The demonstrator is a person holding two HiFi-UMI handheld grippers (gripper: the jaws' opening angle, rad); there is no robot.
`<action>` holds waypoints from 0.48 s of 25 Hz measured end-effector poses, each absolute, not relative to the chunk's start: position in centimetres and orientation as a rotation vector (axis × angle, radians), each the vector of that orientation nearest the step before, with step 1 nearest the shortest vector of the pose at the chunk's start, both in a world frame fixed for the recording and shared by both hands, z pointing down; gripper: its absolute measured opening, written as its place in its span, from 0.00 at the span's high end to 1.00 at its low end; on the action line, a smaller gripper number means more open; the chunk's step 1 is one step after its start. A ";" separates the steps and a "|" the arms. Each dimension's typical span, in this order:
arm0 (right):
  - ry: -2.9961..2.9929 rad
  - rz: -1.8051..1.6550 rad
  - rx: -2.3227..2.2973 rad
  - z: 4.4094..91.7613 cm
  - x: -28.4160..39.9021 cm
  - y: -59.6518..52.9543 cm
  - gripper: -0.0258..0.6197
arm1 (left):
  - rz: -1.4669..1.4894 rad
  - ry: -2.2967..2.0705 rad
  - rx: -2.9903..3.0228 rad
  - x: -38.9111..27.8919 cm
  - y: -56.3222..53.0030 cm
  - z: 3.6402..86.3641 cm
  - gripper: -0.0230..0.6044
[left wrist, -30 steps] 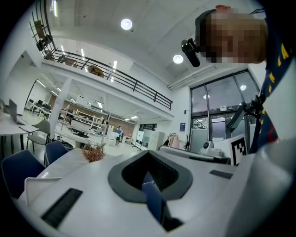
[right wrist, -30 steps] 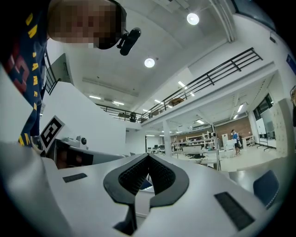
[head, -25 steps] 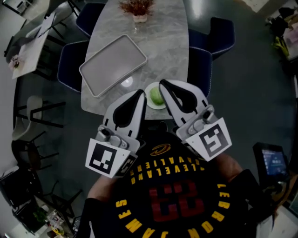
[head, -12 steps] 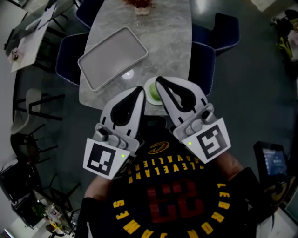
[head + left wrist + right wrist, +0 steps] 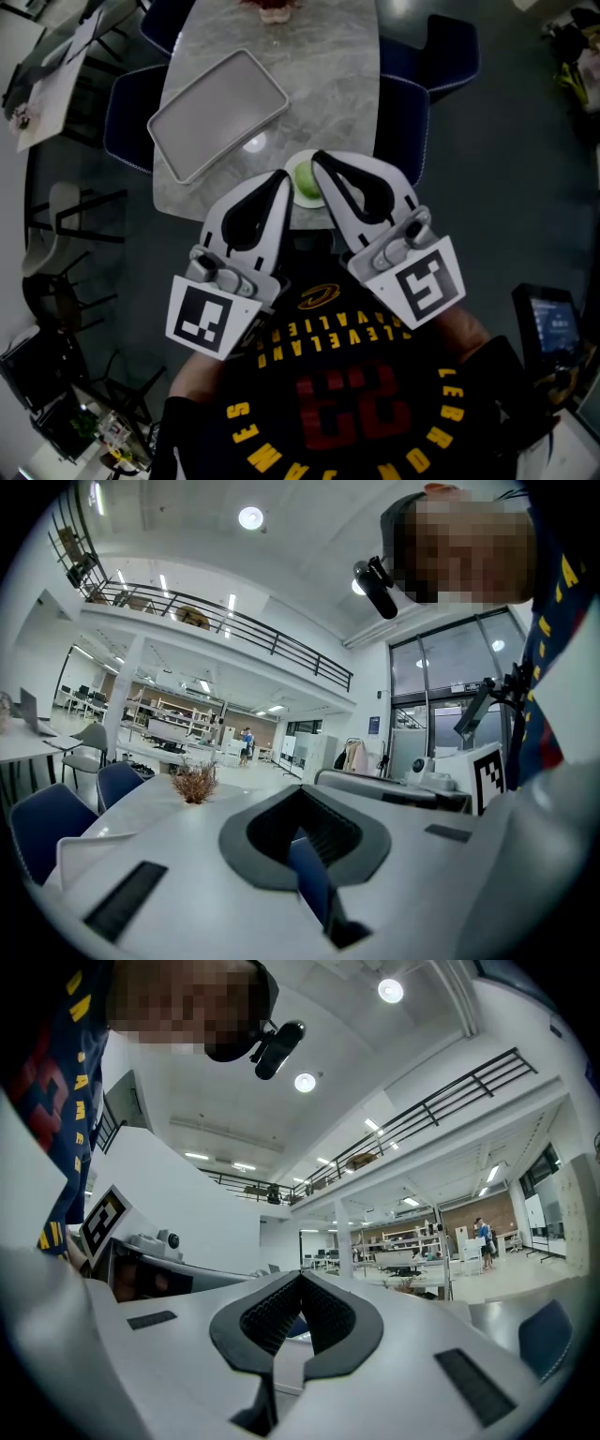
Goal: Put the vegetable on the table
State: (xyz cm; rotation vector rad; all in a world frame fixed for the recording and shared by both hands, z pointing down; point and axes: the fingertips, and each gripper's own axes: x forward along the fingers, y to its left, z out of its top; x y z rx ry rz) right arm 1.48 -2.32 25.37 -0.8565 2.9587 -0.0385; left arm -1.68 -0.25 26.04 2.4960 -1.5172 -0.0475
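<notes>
Round green vegetable [image 5: 305, 178] on white plate [image 5: 302, 198] at near edge of table [image 5: 328, 84], centre frame, just beyond and between left gripper [image 5: 278, 186] and right gripper [image 5: 322, 169], jaws closed on nothing, about equally near.

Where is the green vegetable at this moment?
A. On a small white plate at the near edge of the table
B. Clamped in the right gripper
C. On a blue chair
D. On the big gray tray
A: the green vegetable lies on the small white plate at the table's near edge, apart from the tray.
</notes>
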 end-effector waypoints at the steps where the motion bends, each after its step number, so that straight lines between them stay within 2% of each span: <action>1: 2.959 -0.039 -0.856 25.4 1.5 -2.3 0.95 | -0.047 -1.517 2.498 -1.7 -0.3 26.0 0.96; 12: 2.965 -0.032 -0.847 25.6 1.5 -2.3 0.95 | -0.057 -1.515 2.486 -1.7 -0.4 26.3 0.96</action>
